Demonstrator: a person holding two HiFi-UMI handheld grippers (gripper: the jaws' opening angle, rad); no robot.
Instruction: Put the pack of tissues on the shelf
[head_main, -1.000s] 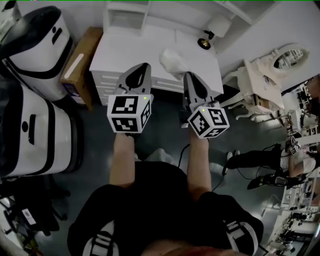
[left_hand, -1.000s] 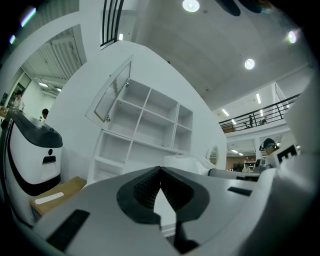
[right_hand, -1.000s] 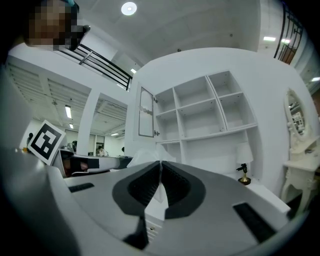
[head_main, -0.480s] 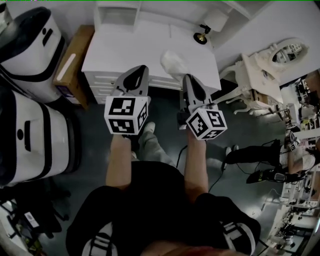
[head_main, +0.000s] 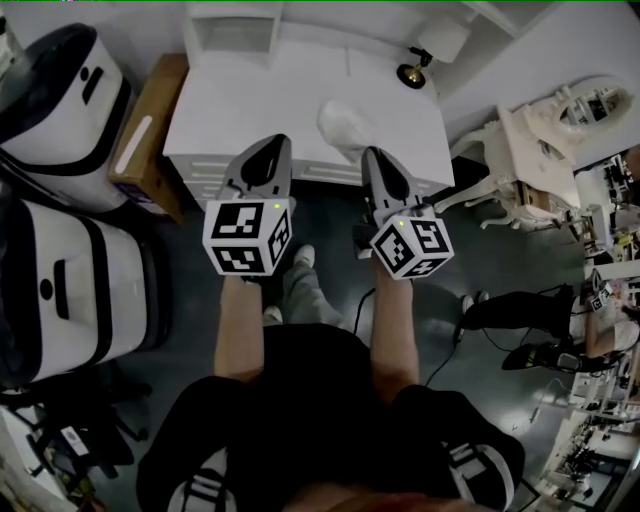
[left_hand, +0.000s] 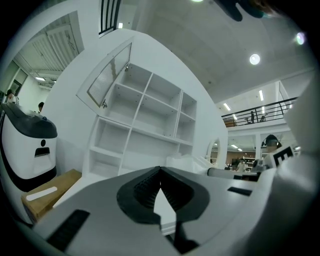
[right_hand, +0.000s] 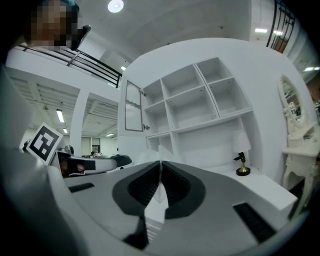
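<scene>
- Nearest, the left gripper (head_main: 268, 150) and right gripper (head_main: 375, 160) point forward side by side, each with its jaws pressed together on nothing.
- Just past the right gripper's tip, at its twelve o'clock, the pack of tissues (head_main: 345, 125) lies near the front of the white worktop (head_main: 250, 90).
- It looks pale and crinkly, probably light, squashy and slightly slippery. A wide pinch across its middle seems safest, since a corner may only tug the wrapper.
- Farthest, at twelve o'clock, stands the white shelf (left_hand: 145, 112) with open compartments.
</scene>
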